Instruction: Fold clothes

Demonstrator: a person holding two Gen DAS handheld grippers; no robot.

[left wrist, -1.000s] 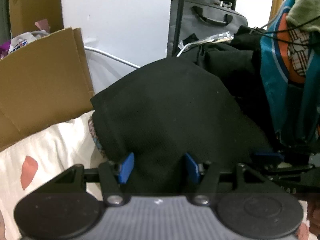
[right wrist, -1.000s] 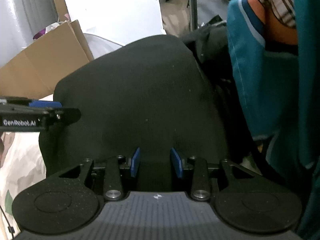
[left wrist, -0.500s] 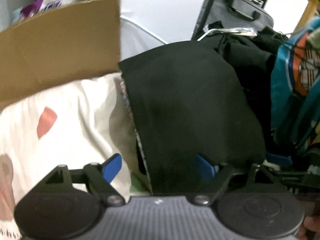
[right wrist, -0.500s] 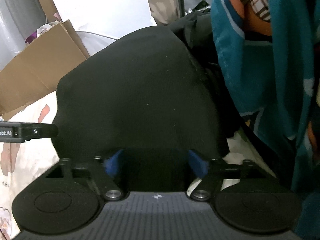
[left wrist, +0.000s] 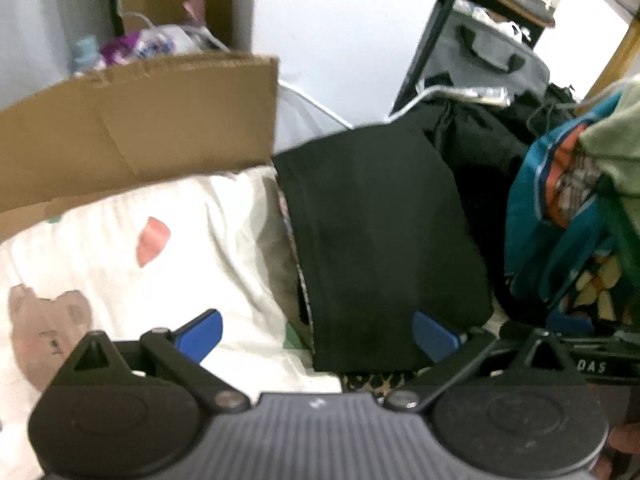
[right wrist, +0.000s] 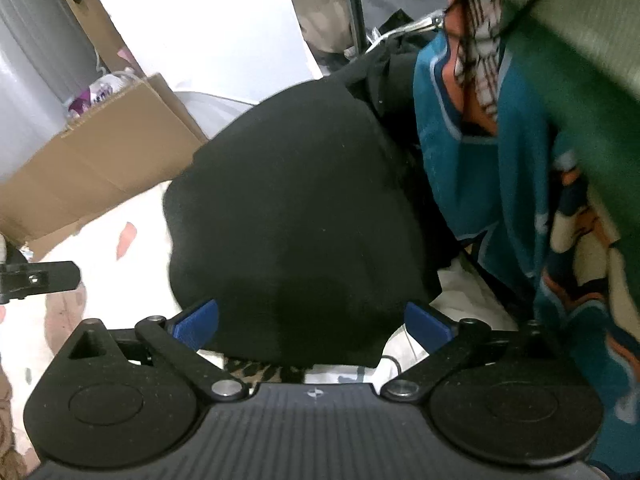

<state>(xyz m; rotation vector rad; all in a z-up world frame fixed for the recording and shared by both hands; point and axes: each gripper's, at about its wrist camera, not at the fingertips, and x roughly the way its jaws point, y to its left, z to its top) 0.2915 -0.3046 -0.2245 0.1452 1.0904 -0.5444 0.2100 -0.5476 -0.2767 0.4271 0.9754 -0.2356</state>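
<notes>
Both claws now spread wide, released — left claw (left wrist: 316, 334), right claw (right wrist: 312, 322) — the folded black garment (right wrist: 292, 216) left lying on the patterned bedsheet (left wrist: 120, 240), beside a cardboard box (left wrist: 132, 120)

cardboard box (left wrist: 132, 120) behind bear-print sheet (left wrist: 100, 248) | grey bag (left wrist: 492, 60) on rack, far right

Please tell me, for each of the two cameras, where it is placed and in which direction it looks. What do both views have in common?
Left wrist: sits on the left gripper, jaws open, looking forward at the folded black garment and the bear-print sheet; a fingertip shows at lower right.
Right wrist: sits on the right gripper, jaws open, looking at the black garment beside the teal garment; no hand visible.
Shared: the black garment, the cardboard box, and each view shows part of the other gripper.
</notes>
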